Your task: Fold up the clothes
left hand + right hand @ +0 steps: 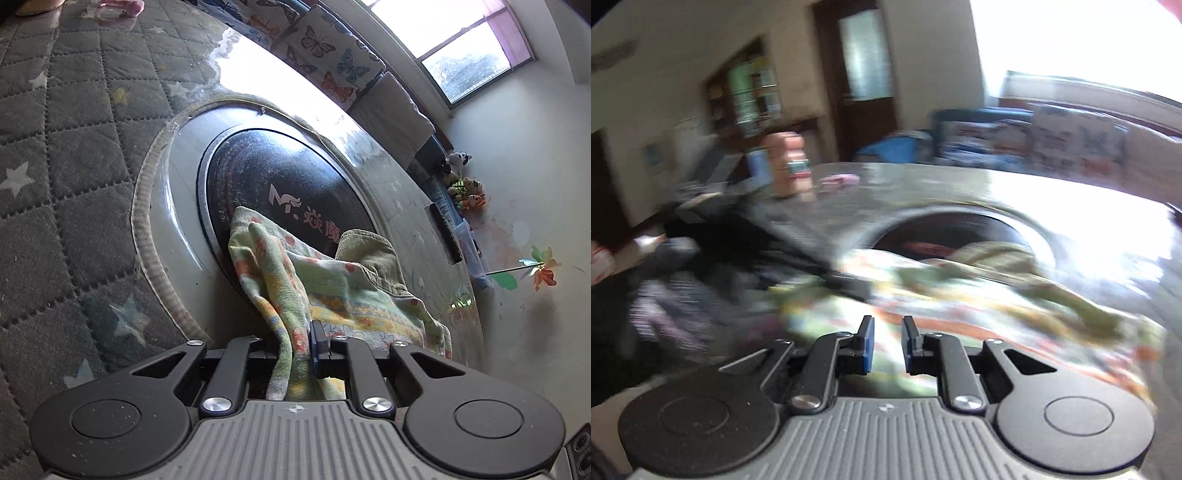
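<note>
A pale green and yellow patterned garment (295, 280) with an olive corduroy part (373, 258) lies on the grey table (177, 192), partly over its black round inset. My left gripper (301, 345) is shut on a bunched fold of this garment, which runs between the fingers and hides the left one. In the right wrist view, heavily blurred, the same garment (960, 306) spreads across the table. My right gripper (888, 339) is open and empty just above the cloth.
A grey quilted star mat (55, 166) covers the table's left part. Butterfly-print cushions (328, 51) and a window (461, 48) lie beyond. Dark clothes (676, 280) are heaped at the left; a hand (790, 166) shows behind, blurred.
</note>
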### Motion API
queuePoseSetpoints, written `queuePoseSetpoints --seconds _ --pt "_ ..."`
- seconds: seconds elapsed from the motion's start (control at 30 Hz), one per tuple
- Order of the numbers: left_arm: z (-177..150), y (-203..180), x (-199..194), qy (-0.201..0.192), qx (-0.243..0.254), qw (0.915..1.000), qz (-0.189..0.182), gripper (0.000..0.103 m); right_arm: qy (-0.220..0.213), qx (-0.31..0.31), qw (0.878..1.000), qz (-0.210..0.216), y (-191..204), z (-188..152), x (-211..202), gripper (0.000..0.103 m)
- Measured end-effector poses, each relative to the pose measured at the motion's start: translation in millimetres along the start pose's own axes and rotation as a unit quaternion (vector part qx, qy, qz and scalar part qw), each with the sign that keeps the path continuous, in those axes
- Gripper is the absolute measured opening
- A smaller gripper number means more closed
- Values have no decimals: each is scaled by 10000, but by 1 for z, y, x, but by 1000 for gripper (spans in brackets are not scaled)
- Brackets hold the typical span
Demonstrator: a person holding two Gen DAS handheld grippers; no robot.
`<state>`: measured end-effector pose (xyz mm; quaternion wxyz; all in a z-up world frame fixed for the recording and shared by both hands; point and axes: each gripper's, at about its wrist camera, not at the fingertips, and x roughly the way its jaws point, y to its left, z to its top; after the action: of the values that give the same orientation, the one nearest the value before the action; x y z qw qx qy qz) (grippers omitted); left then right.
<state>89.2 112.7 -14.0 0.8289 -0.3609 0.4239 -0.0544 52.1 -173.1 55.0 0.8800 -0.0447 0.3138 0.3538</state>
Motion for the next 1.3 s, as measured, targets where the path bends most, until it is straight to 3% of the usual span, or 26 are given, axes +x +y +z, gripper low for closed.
queuePoseSetpoints --seconds 0.1,0.17,0.23,0.3,0.37,0.57,0.63,0.7,0.73,0.8,1.0,1.3 --pt "0 -2 0 -18 23 10000 30 15 -14 367 9977 -562 -33 -6 -5 20" --pt "-1 -3 0 -30 43 10000 50 15 3 597 9926 -1059 -59 -10 0 34" --pt "-1 -3 1 -36 60 10000 65 15 -8 792 9866 -1430 -83 -14 3 35" --pt "-1 -4 1 -40 81 9999 83 15 -37 971 9822 -1609 -100 -17 3 38" --pt "0 -5 1 -44 113 9999 109 15 -90 1140 9770 -1803 -117 -21 4 50" --pt "0 -10 3 -75 273 9994 210 15 -109 1465 9735 -1753 -136 -27 10 53" --pt "1 -11 4 -83 306 9992 237 15 -171 1454 9744 -1704 -133 -25 7 51" --pt "1 -13 4 -97 361 9989 271 15 -234 1443 9753 -1655 -130 -22 4 36" --pt "1 -15 4 -112 403 9987 281 14 -265 1438 9757 -1630 -129 -21 3 20" --pt "2 -22 2 -156 535 9980 287 13 -327 1427 9765 -1580 -126 -19 0 10" --pt "13 -63 -1 -321 1103 9933 128 11 -540 1402 9775 -1483 -121 -12 -12 8" --pt "14 -152 55 -106 1901 9812 -326 10 -908 1452 9574 -2324 -168 -5 -71 8"
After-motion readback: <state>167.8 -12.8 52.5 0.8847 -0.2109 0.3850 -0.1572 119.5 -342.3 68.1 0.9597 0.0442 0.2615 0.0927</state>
